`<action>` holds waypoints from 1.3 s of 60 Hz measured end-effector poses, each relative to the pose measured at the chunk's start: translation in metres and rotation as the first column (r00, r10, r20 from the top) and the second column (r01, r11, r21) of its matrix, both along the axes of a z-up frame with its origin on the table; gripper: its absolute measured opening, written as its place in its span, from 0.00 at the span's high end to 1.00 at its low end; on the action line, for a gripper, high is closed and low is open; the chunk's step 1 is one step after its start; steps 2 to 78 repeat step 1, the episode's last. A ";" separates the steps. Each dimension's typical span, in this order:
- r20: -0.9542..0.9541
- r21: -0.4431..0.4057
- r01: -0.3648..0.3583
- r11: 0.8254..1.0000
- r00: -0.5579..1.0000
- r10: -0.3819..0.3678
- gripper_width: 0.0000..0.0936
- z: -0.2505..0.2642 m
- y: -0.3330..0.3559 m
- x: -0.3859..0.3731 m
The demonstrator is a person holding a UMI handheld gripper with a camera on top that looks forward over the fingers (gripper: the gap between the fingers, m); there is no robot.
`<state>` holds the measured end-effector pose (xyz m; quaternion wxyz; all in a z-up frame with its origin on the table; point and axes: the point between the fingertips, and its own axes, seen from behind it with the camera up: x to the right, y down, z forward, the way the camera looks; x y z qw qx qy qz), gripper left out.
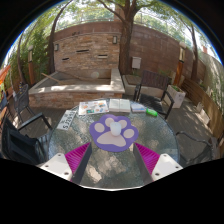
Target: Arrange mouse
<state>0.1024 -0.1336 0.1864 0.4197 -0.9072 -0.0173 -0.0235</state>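
Note:
A purple paw-shaped mouse mat (113, 131) with a white paw print lies on a round glass table (160, 140), just ahead of my fingers. My gripper (112, 153) is open and empty above the table's near part, with its magenta pads (76, 158) wide apart on either side. I see no mouse that I can tell apart. A small keyboard-like object (68, 119) lies to the left of the mat.
Beyond the mat lie a magazine (93, 106), a white book (120, 104), a box (140, 107) and a small green item (151, 111). Dark chairs stand at the left (25, 125) and behind the table (150, 85). A brick wall (90, 50) and a stone bench stand behind.

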 end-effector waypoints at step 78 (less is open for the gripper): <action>0.001 0.002 0.000 1.000 1.000 0.000 0.09 -0.002 0.002 -0.001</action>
